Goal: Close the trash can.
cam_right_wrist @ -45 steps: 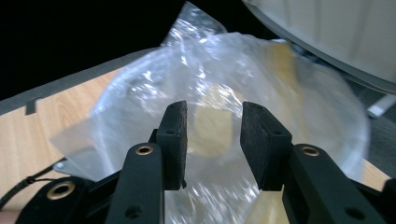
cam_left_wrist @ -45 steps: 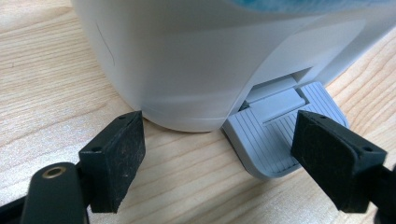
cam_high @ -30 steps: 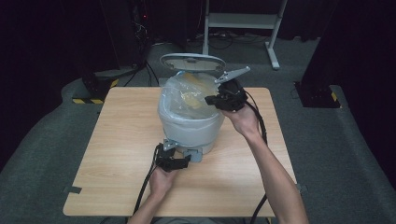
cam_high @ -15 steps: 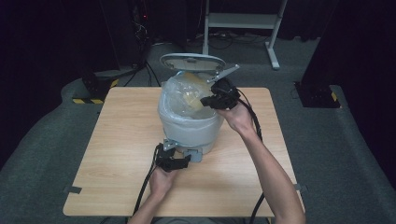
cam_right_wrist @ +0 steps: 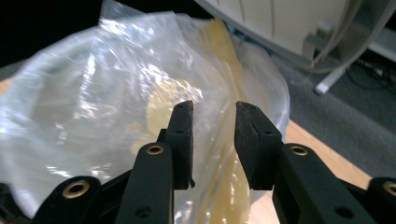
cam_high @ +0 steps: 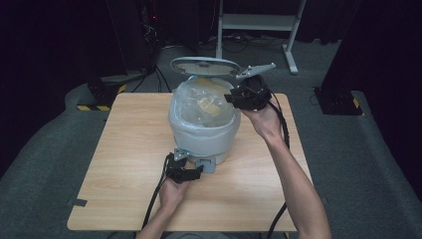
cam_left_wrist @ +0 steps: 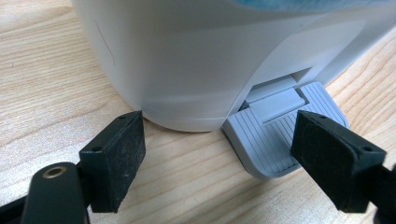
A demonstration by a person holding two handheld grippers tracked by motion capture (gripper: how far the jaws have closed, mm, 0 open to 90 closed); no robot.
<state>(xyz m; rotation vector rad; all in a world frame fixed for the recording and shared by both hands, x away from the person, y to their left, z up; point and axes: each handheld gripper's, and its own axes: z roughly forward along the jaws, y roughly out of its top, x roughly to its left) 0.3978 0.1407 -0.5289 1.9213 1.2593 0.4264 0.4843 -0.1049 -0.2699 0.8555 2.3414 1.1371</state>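
- Left gripper [cam_high: 195, 163]: at the near foot of the bin [cam_high: 199, 134], on the table [cam_high: 129, 149]; jaws wide open and gripping nothing; in the left gripper view one pad stands over the pedal [cam_left_wrist: 275, 140], the other just beside the bin wall; whether the pad bears on the pedal cannot be told
- Pedal duty: the lid [cam_high: 205, 66] stands raised at the back, so the pedal is probably loaded; hold that load straight down and steady; a slip sideways would drop the lid onto the work above
- Bin: upright in the middle of the table, lined with a clear bag [cam_high: 199, 99] that billows over the rim; something yellow [cam_high: 209, 105] lies inside the bag
- Right gripper [cam_high: 239, 97]: at the far right side of the rim, above the bag's edge; its jaws have just been opening and stand part open; in the right gripper view the film shows behind the gap and neither pad presses on it, so nothing is held
- Step in hand, as judged: seating the bag over the rim, one pinch at a time
- Next pinch: take a single layer of film near the edge, not the slack middle; draw it outward and down over the rim; avoid the yellow contents
- Risk: thin film tears under a hard pull, or lifts off the rim already seated; ease the pull, and release only when the film lies flat against the bin wall
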